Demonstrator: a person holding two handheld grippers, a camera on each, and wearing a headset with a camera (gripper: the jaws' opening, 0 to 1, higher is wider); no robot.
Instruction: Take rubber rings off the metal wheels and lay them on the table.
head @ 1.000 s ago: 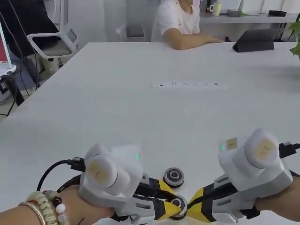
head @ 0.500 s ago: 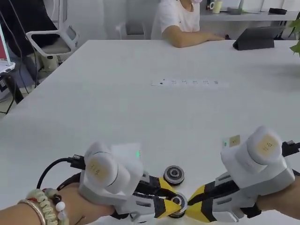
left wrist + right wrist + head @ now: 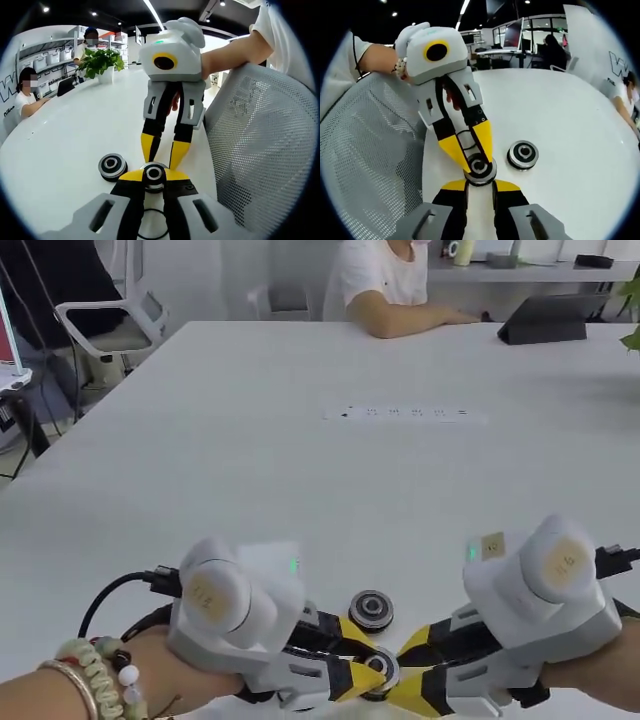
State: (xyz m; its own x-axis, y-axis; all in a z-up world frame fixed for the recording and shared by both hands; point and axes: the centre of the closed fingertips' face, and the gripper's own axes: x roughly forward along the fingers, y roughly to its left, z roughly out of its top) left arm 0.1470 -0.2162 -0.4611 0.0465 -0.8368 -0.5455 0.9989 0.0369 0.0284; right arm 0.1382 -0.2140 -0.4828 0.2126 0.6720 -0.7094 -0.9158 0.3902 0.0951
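Right tongs (image 3: 162, 157) have edged inward, now nipping the wheel's (image 3: 480, 169) rim; left tongs (image 3: 368, 677) clamp that wheel steady, likely for peeling its ring (image 3: 493, 173).

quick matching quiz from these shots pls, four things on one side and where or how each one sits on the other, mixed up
Things
1. round metal wheel nearest the person
2. second round metal wheel
3. long white power strip
4. leafy green plant

Places or states
a. lying flat near the middle of the white table
b. lying free on the table, nothing touching it
c. standing in a white pot
d. between the yellow fingers of the left gripper

Pairs: 1-d, 2-b, 3-a, 4-c
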